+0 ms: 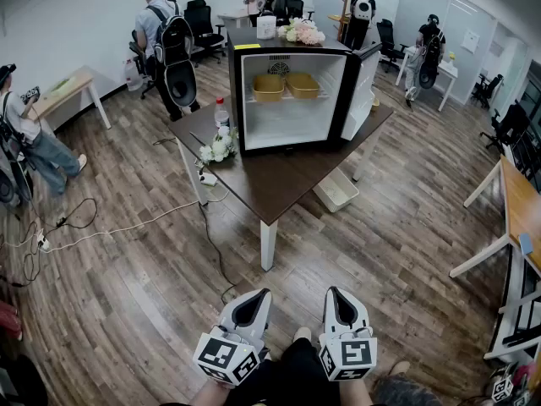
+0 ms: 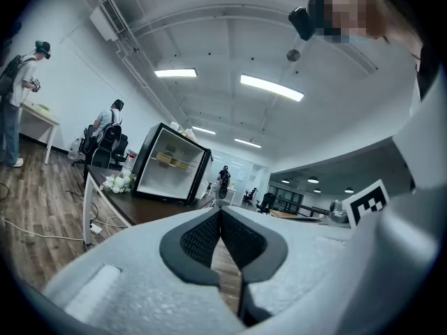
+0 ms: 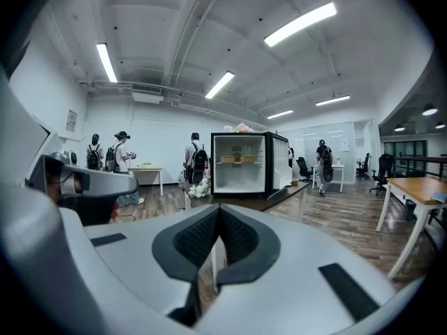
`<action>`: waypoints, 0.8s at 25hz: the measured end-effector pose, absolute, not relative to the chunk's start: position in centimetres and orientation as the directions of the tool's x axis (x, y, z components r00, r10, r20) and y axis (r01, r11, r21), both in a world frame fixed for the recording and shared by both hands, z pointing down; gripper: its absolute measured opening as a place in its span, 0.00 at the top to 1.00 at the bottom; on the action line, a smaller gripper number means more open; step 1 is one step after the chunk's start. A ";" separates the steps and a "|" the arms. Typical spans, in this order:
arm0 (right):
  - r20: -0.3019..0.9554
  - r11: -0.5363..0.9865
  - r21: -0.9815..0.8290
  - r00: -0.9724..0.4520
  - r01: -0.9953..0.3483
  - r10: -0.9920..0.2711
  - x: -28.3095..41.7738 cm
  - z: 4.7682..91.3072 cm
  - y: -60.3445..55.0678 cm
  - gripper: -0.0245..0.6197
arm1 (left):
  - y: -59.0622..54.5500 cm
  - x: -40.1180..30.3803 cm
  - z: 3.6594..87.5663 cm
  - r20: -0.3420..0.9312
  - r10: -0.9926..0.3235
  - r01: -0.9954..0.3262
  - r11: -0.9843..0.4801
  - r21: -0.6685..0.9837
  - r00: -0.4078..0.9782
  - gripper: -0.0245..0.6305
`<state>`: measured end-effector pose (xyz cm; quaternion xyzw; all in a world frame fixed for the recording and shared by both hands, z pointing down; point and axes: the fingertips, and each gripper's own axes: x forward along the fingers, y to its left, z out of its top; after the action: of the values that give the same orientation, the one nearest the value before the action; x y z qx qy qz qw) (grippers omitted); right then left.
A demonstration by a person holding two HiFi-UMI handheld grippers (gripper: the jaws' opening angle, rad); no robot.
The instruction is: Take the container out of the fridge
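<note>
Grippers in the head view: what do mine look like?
Both alike: the left gripper and right gripper have white rounded shells tapering forward, black textured pads inside, and a cube with black-and-white square markers at the rear. No cables show.

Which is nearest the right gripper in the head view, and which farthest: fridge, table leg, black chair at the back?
1. Table leg, just ahead.
2. Fridge, on the table.
3. Black chair, behind it, left.

The left container (image 1: 269, 86) and right container (image 1: 303, 85) sit on a shelf (image 1: 292, 100) inside the fridge (image 1: 292, 129), which stands on the table (image 1: 279, 184).
</note>
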<state>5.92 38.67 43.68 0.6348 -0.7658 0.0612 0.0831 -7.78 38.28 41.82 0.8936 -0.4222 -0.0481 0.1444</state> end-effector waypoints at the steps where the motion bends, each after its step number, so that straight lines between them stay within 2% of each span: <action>1: 0.205 0.187 0.013 -0.180 -0.982 -0.962 5.9 43.7 38.9 0.95 | 38.5 -7.8 41.8 0.036 -0.769 -0.742 -0.601 0.296 0.638 0.95; 20: 0.186 0.160 -0.094 -0.175 -0.983 -0.967 7.8 44.9 38.0 0.95 | 37.8 -7.3 42.7 0.041 -0.782 -0.752 -0.582 0.310 0.622 0.95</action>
<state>7.76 37.98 44.94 0.6407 -0.7606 0.0963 0.0413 -7.33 37.80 42.72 0.8880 -0.4318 -0.0500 0.1500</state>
